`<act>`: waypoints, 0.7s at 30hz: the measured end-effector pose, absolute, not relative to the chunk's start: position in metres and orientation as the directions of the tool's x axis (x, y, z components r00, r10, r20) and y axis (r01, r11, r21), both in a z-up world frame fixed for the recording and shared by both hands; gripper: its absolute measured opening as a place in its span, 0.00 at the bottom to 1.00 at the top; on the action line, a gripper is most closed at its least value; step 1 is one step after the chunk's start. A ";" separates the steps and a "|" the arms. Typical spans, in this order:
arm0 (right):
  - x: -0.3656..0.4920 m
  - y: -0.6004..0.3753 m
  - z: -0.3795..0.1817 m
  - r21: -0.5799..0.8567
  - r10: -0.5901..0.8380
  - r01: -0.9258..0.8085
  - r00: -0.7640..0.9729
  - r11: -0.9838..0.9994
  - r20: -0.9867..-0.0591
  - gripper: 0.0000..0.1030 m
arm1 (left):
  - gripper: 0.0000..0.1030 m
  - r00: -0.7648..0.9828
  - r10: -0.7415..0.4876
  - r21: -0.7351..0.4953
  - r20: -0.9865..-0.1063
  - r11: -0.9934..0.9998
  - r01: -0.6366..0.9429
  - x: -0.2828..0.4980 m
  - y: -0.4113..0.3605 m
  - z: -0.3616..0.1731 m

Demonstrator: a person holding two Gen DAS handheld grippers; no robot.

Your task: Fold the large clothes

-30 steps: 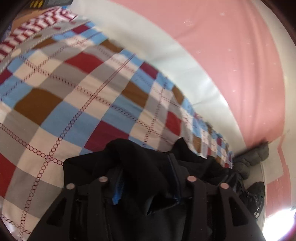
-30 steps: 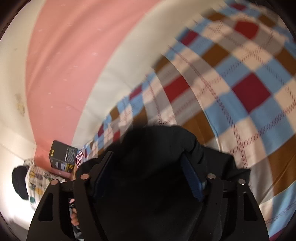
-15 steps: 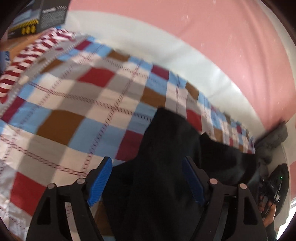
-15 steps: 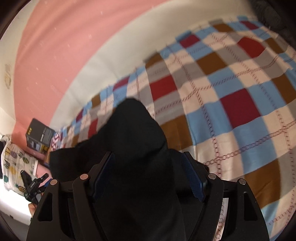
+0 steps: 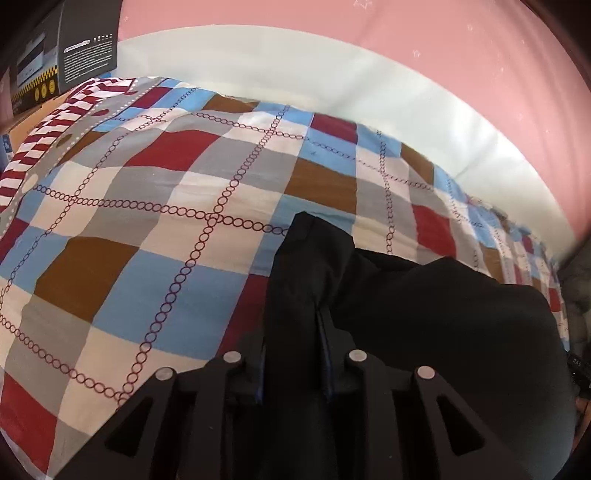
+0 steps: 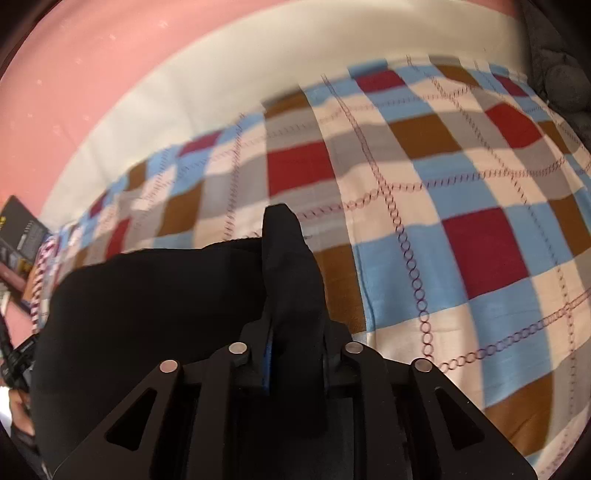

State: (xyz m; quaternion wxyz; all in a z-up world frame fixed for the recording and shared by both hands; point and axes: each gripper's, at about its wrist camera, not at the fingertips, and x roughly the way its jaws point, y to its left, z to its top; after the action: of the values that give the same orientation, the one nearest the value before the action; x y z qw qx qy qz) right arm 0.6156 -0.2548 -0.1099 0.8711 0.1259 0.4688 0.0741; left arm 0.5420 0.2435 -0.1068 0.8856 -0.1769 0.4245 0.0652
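Both tools are gripping the black garment at once. The left tool is pinching a raised fold of the cloth between its blue-padded fingers, its jaws having just been closing, now narrow with fabric bunched between them. The right tool is doing the same on another fold of the same garment; its jaws have likewise just been closing and are now nearly together, the cloth standing up in a peak past the tips. The garment is lying on the bed, on a checked bedspread of red, blue, brown, grey and cream squares, near the bed's front edge, where the tools are working, and well apart from the far edge along the wall. A white band is running along that far edge below a pink wall. A dark printed box is sitting at the far left corner of the bed, beside a red-and-white striped cloth.
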 end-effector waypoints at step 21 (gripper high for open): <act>0.422 -0.313 -0.107 0.533 0.454 -0.007 0.532 0.846 -0.714 0.78 | 0.68 0.624 -0.252 -0.482 -0.740 0.845 -0.231 0.345 0.293 -0.106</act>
State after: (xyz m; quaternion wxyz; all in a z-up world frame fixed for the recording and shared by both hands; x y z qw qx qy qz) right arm 0.4220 -0.3133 -0.1071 0.8414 0.2412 0.4638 0.1370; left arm 0.3452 0.2931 -0.1063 0.8570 -0.2781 0.4337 -0.0062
